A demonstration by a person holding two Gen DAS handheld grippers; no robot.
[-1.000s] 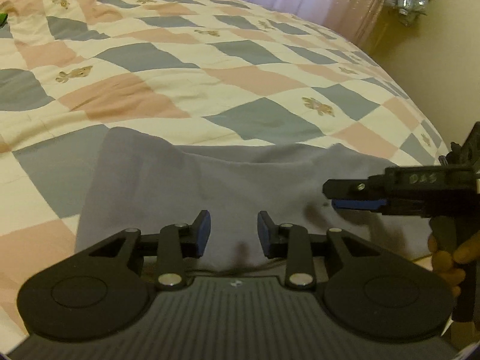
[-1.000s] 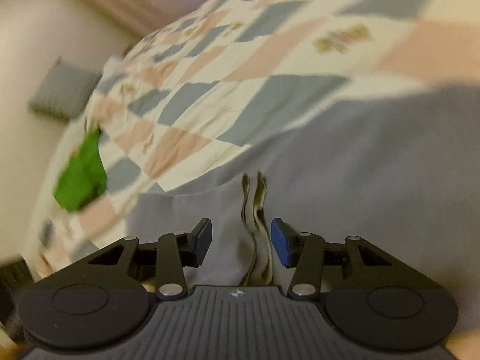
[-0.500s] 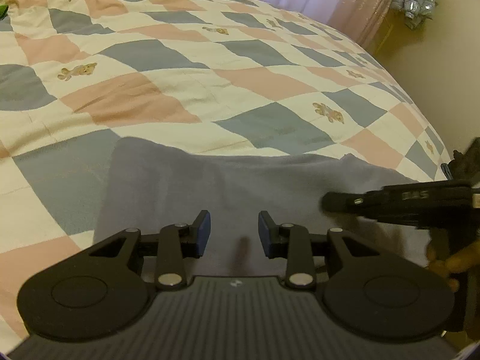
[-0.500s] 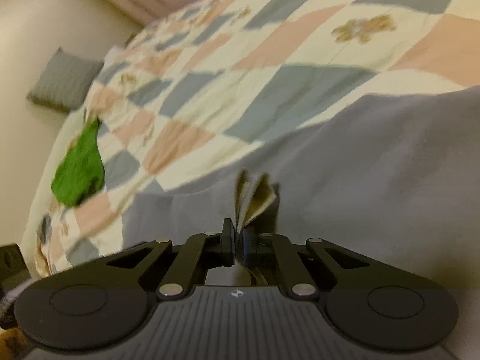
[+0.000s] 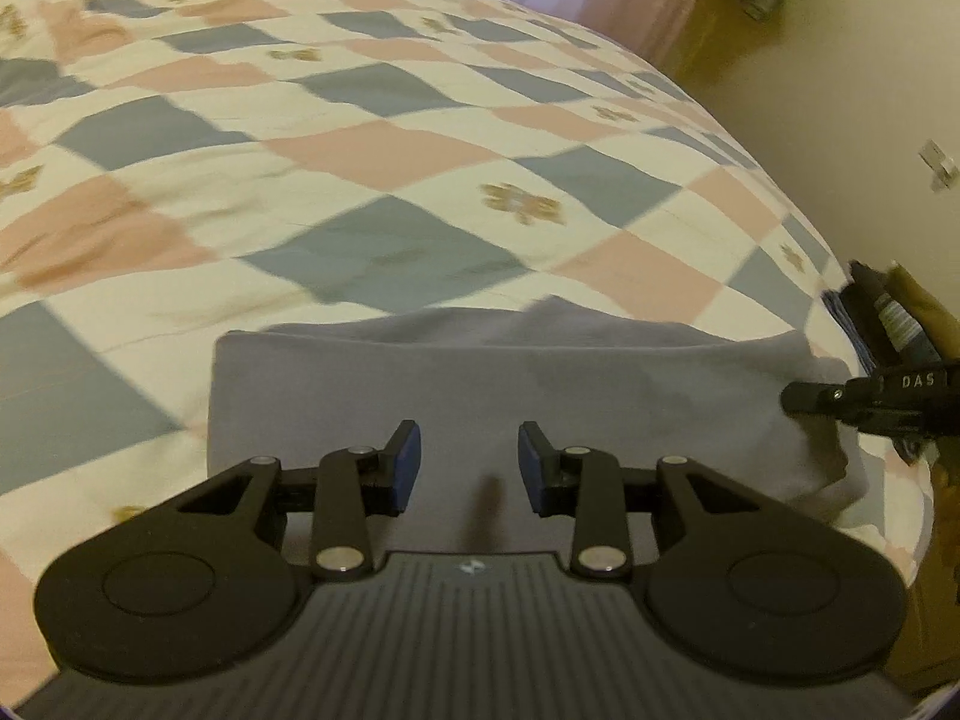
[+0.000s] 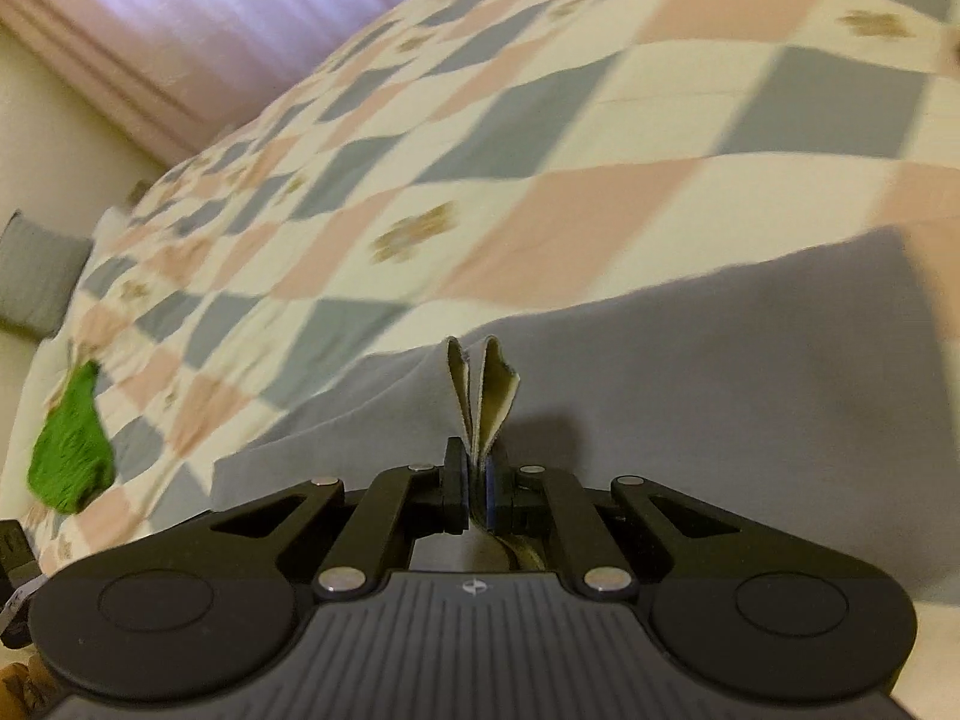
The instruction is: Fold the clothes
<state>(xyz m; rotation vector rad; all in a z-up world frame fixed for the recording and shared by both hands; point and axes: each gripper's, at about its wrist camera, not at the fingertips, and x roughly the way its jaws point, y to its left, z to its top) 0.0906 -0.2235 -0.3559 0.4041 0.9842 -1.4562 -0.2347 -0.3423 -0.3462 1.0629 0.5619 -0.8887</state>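
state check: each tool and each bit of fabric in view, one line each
left tool: open, empty, over the grey garment
right tool: shut on olive cloth
olive cloth: pinched, doubled edge sticks up
grey garment: flat on quilt, folded left edge
green cloth: loose at far bed edge

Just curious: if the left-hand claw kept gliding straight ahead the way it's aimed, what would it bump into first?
Most likely the grey garment lying right ahead of the open left gripper, then the checked quilt beyond; depth is uncertain.
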